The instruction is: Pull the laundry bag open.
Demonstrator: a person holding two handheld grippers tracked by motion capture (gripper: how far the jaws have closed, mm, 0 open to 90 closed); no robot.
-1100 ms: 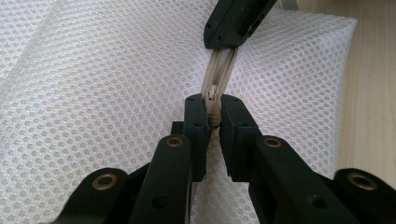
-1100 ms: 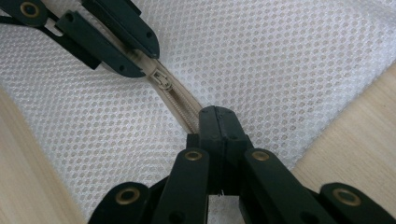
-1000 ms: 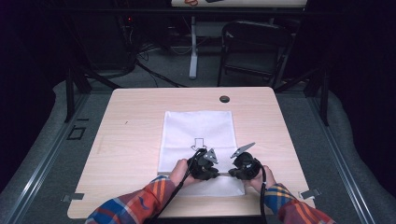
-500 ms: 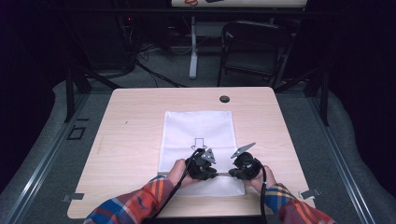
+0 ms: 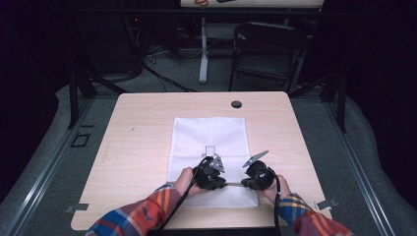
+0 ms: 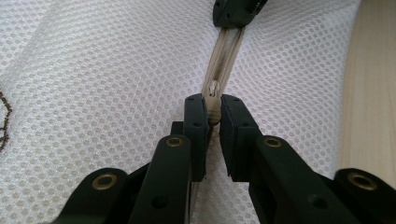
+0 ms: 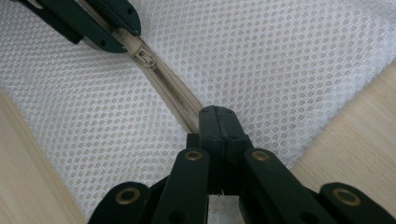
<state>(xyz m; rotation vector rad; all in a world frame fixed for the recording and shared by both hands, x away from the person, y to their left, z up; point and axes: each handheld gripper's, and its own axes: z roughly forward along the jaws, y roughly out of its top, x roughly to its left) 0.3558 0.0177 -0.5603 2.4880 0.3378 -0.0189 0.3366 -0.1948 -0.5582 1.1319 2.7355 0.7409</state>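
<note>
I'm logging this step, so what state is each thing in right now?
Mesh bag: lying flat on the table.
Zipper: closed along the stretch between the grippers.
Zipper pull: clamped at its base by the left gripper.
Left gripper: shut on the zipper pull.
Right gripper: shut on the zipper.

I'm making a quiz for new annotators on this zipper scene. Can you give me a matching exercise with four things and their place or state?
Things:
1. left gripper
2. right gripper
3. white mesh bag
4. round black grommet

Places or states:
A. lies flat on the wooden table
B. set in the tabletop near its far edge
C. jaws around the zipper slider
D. jaws pressed shut on the beige zipper tape, away from the slider

Pairs: 1-C, 2-D, 3-A, 4-B
</note>
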